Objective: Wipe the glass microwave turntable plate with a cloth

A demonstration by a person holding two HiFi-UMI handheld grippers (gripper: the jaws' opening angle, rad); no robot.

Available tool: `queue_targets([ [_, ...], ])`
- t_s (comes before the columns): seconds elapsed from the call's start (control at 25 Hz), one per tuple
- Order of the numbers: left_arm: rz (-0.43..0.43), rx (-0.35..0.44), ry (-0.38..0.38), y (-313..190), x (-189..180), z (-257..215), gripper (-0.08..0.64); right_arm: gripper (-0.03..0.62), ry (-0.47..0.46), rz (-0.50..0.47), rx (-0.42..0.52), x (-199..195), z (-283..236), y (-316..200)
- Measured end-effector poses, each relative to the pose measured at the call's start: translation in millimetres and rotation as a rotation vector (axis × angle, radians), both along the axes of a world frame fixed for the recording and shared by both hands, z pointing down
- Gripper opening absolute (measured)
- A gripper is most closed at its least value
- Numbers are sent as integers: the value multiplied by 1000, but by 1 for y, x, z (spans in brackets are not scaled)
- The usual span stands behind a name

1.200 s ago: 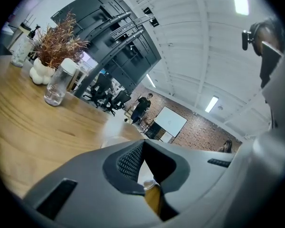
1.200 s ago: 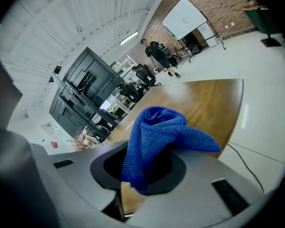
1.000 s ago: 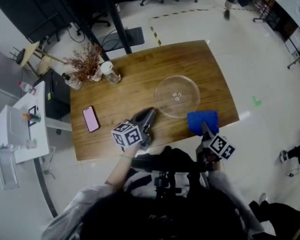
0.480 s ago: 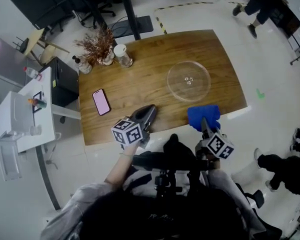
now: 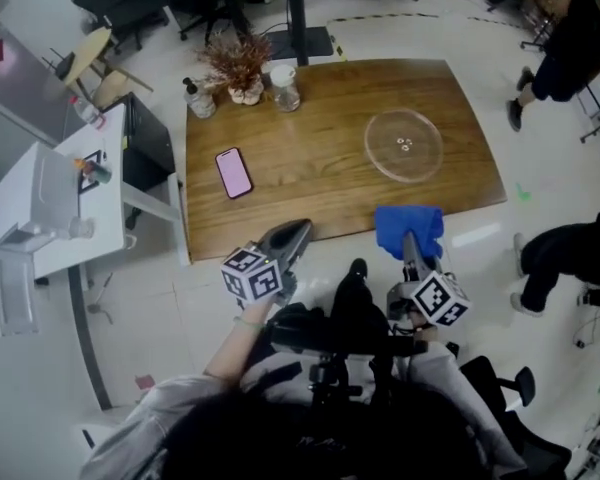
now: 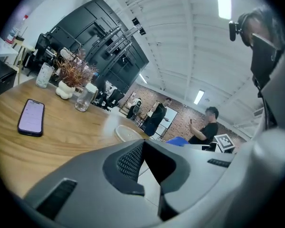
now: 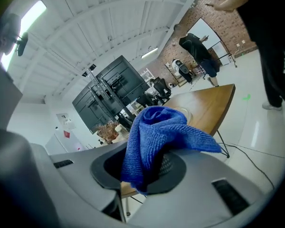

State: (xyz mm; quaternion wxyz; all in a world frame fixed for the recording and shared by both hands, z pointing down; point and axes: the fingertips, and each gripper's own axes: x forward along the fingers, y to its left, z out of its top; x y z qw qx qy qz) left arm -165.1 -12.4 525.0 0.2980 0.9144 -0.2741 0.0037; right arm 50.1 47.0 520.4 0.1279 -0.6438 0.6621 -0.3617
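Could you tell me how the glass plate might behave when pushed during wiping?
The glass plate lies flat on the smooth wooden table, so it would probably slide or spin under sideways pushes. Being clear glass, it is likely rigid, and breakable if dropped.

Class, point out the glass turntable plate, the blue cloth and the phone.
glass turntable plate (image 5: 405, 145), head view, its centre.
blue cloth (image 5: 400, 223), head view, its middle.
phone (image 5: 234, 172), head view, its screen.
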Motion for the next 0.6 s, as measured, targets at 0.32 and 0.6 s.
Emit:
queue_targets([
  [0.32,57,-24,20,46,-36,6,2,78,-16,61,13,-59,-7,71],
  [0.6,216,5,79,81,9,-15,2,78,40,132,31,-48,-21,119],
])
